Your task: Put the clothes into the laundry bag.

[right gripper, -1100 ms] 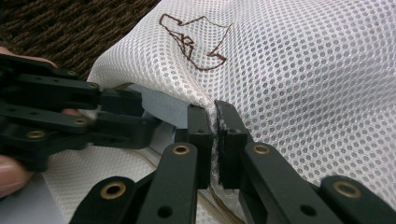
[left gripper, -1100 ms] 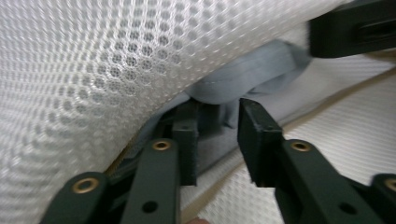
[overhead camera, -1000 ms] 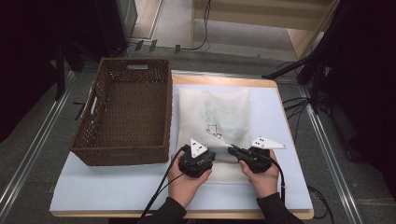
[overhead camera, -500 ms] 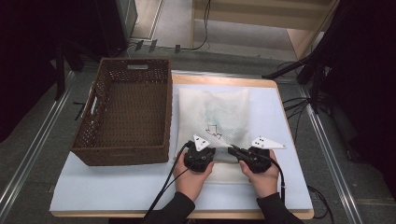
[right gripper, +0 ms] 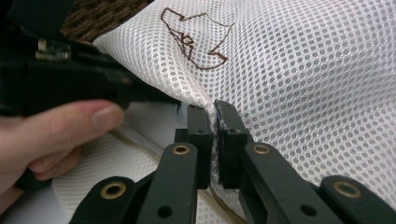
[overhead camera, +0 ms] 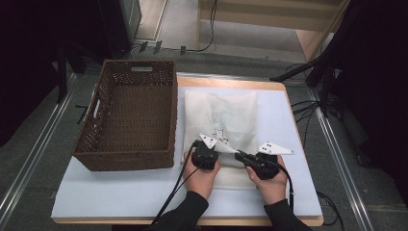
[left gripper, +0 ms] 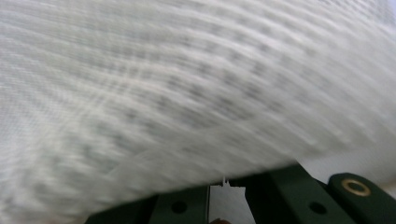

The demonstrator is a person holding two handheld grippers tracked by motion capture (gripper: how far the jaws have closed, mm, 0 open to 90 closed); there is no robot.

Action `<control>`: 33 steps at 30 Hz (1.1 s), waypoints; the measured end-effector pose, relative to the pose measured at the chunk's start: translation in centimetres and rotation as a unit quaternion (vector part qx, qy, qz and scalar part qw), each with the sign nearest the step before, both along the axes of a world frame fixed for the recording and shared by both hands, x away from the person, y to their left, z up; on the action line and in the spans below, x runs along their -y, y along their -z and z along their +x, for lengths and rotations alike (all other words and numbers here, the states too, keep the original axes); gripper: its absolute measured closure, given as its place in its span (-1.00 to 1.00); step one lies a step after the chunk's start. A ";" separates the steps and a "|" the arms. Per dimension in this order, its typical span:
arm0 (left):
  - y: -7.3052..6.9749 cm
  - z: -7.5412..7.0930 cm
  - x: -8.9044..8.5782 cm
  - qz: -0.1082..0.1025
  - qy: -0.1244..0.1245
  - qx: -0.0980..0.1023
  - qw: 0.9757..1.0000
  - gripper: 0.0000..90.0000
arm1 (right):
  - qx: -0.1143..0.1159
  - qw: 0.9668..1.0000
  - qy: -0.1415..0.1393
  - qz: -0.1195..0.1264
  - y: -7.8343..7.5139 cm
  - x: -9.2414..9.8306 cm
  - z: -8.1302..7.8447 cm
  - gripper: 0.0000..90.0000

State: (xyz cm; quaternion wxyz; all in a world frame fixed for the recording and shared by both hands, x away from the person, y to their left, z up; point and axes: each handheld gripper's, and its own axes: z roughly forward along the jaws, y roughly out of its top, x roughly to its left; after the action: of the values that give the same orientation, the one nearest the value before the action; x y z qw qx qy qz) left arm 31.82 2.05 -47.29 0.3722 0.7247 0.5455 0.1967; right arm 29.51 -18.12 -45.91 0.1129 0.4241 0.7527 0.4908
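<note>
White mesh laundry bag (overhead camera: 220, 122) lies flat on the table (overhead camera: 96, 192) beside the empty wicker basket (overhead camera: 127, 118), both the left gripper (overhead camera: 208, 150) and right gripper (right gripper: 215, 123) clamped shut on its near edge, so lifting that edge evenly together seems next.

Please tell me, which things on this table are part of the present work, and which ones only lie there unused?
Part of the work:
- white mesh bag, lifted at its near edge
- left hand-held gripper, shut on the bag
- right hand-held gripper, shut on the bag

Lying unused:
- brown wicker basket, left of the bag, nothing visible inside
- white table cover
</note>
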 end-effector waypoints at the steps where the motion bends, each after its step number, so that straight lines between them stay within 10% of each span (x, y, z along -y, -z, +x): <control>1: 0.0 0.0 0.1 0.003 -0.001 0.004 1.000 0.98 | 0.001 1.000 0.001 -0.002 0.0 0.0 0.0 0.94; 18: -2.2 -6.7 -4.4 -0.024 0.126 0.038 0.991 0.48 | 0.013 1.000 0.011 -0.001 -0.2 0.5 -0.7 0.93; 33: -1.3 -9.3 -11.5 -0.025 0.092 0.029 0.995 0.33 | -0.016 1.000 0.008 -0.007 1.5 0.8 -2.2 0.88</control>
State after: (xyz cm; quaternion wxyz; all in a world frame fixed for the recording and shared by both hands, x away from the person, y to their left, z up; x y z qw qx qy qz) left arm 22.55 13.60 -46.00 0.4229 0.7563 0.4698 0.1687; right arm 27.33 -18.89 -47.46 0.1074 0.4368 0.7543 0.4782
